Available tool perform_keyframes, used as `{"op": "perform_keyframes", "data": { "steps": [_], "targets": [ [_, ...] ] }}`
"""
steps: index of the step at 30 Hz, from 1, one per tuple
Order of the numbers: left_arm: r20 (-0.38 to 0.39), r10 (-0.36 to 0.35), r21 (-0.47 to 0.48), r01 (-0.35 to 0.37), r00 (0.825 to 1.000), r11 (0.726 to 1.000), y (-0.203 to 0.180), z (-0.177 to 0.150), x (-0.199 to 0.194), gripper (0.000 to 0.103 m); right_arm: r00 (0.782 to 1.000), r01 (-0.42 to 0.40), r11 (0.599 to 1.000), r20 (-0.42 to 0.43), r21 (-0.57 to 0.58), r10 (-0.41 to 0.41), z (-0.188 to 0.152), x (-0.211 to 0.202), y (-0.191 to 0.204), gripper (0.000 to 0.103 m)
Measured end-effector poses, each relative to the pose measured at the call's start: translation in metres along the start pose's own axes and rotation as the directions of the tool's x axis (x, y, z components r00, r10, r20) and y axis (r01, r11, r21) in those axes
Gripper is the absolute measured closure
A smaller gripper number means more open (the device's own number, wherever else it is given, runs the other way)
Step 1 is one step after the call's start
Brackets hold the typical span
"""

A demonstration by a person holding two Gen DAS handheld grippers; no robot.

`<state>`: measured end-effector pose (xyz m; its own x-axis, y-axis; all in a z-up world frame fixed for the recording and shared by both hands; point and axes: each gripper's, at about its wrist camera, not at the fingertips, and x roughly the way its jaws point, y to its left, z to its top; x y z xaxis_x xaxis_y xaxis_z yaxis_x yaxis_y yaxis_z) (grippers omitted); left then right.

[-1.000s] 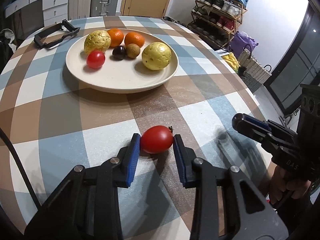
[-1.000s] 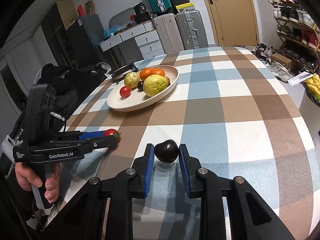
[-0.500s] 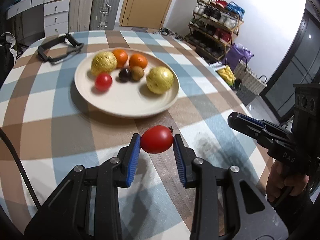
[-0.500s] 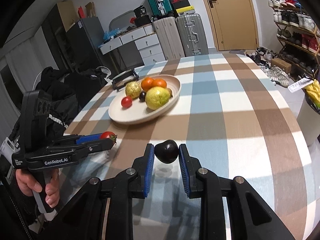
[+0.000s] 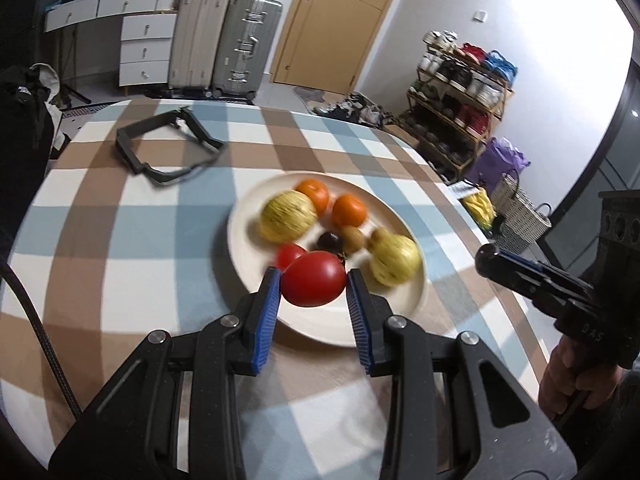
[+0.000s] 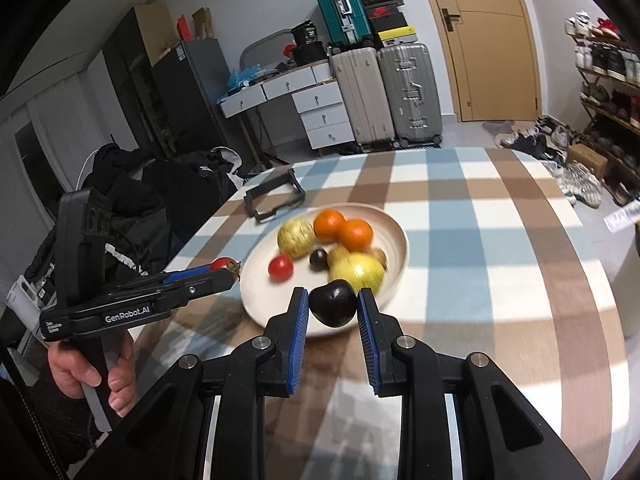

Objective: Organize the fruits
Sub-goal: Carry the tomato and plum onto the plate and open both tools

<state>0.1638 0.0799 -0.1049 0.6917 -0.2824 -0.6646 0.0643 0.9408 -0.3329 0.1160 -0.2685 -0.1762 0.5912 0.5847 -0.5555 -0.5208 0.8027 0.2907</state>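
My left gripper [image 5: 313, 280] is shut on a red tomato [image 5: 313, 278] and holds it in the air above the near rim of the cream plate [image 5: 336, 324]. My right gripper [image 6: 333, 306] is shut on a dark plum [image 6: 333, 308], raised above the plate's near edge [image 6: 256, 300]. The plate holds two yellow fruits [image 5: 287, 217], two oranges [image 5: 349, 210], a small red tomato [image 5: 289, 255], a dark plum [image 5: 329, 241] and a brown fruit. The left gripper with its tomato also shows in the right wrist view [image 6: 224, 270]. The right gripper shows at the right of the left wrist view [image 5: 490, 258].
A black folding frame [image 5: 168, 148] lies on the checked tablecloth [image 5: 120, 240] beyond the plate. The round table's edge curves off at the right [image 6: 600, 280]. Suitcases, drawers and a shoe rack stand in the room behind.
Both grippers have lifted their fruit off the table and moved forward towards the plate. The tomato and the plum now hang over the plate's near rim.
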Motion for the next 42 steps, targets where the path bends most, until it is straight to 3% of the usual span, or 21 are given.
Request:
{"op": "perform_keyframes", "data": {
  "steps": [11,24,42],
  "targets": [
    [-0.007,0.008,-0.001,-0.008,1.0,1.0,0.037,0.028,0.035,0.072,0.998,-0.046,0.999,-0.038,-0.01,0.046,0.037,0.062,0.013,0.077],
    [-0.036,-0.02,0.018,0.021,0.999,1.0,0.044,0.034,0.063,0.072,0.987,-0.049,0.998,-0.154,-0.029,0.044,0.034,0.123,0.022,0.077],
    [-0.062,-0.029,-0.002,0.028,0.998,1.0,0.044,0.03,0.07,0.072,0.982,-0.048,0.998,-0.185,-0.029,0.042,0.03,0.14,0.024,0.077]
  ]
}}
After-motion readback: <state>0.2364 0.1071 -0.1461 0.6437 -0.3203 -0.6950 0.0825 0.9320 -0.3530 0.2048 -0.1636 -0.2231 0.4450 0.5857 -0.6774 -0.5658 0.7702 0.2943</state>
